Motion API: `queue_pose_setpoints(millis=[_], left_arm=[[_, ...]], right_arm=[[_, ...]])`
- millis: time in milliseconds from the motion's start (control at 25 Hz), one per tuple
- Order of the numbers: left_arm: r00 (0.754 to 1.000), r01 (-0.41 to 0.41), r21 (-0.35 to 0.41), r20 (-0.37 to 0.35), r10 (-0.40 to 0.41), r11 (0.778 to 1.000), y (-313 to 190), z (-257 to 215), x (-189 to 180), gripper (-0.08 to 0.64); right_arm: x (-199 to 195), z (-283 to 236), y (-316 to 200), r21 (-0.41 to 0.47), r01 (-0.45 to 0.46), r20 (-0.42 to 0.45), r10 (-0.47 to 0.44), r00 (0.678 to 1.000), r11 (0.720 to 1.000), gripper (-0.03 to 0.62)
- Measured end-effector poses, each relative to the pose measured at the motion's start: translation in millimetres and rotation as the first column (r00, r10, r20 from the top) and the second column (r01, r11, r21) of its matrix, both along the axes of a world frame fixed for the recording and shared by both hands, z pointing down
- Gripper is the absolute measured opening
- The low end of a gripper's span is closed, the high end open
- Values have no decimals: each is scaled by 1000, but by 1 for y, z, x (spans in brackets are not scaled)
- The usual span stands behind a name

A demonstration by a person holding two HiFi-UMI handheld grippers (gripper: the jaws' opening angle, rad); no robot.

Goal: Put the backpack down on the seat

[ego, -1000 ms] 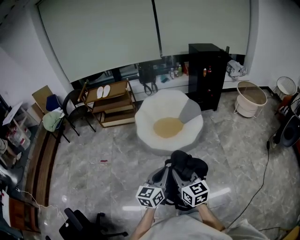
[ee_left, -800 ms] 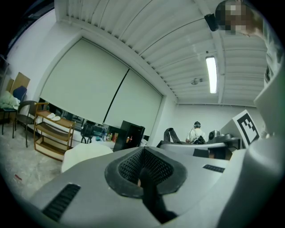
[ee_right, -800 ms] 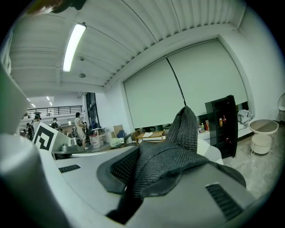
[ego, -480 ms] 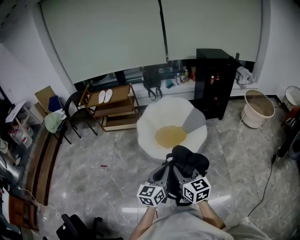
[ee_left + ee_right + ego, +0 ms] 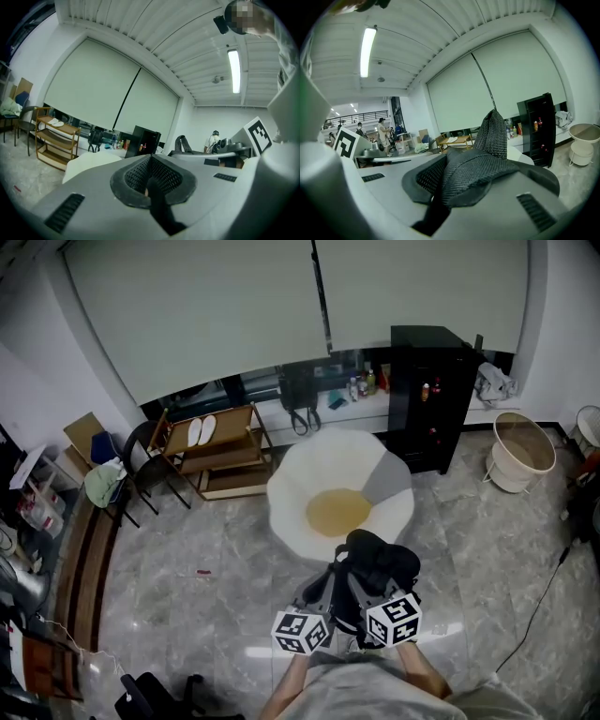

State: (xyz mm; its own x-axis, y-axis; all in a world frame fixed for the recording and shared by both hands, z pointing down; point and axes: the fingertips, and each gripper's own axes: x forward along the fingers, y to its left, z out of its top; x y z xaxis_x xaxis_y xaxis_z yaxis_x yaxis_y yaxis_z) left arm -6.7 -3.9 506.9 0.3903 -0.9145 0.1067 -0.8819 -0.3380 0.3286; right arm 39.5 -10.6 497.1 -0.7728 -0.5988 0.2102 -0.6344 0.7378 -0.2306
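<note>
The black backpack (image 5: pixel 371 565) hangs in front of me, just above the marble floor, carried by both grippers. Its far end overlaps the near rim of the seat (image 5: pixel 291 479), a round white armchair with a yellow cushion (image 5: pixel 336 512). My left gripper (image 5: pixel 322 599) is shut on a thin black strap (image 5: pixel 158 208) of the backpack. The right gripper (image 5: pixel 374 594) is shut on a padded mesh shoulder strap (image 5: pixel 480 166), which bulges up out of the jaws. In the left gripper view, the seat (image 5: pixel 89 161) shows just beyond the jaws.
A black cabinet (image 5: pixel 429 395) stands behind the seat to the right, a wooden shelf with slippers (image 5: pixel 217 451) to the left. A white basket (image 5: pixel 521 451) sits at the right, a black chair (image 5: pixel 141 460) at the left. A cable (image 5: pixel 541 601) runs along the floor.
Both grippers and the backpack have moved forward toward the seat. The backpack's far end now overlaps the seat's front rim, where a strip of floor lay between them before.
</note>
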Motion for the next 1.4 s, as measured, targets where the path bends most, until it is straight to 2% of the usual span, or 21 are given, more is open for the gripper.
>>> queue_pose_setpoints(millis=[440,680,1080,1400], left_arm=[[999,-27,-56,-28,25,998,-25,30,20,31],[999,-12,-57,-33,10,998,-40,35,15,31],[999,27,-10,-24,-27,1000,-91,31,-19,31],[1000,20,-16,-17,-21,1000,-167,33,-58,31]], right_arm=[[17,36,-18,-82,-9,-25,7,1000,997,46],[12,41,-35,-82,7,-37,-10,999,997,46],[-18,31,-98,-30,36,-32,-37,999,999,47],[-53,30,-167,-24,50,-1,-50,999,998,46]])
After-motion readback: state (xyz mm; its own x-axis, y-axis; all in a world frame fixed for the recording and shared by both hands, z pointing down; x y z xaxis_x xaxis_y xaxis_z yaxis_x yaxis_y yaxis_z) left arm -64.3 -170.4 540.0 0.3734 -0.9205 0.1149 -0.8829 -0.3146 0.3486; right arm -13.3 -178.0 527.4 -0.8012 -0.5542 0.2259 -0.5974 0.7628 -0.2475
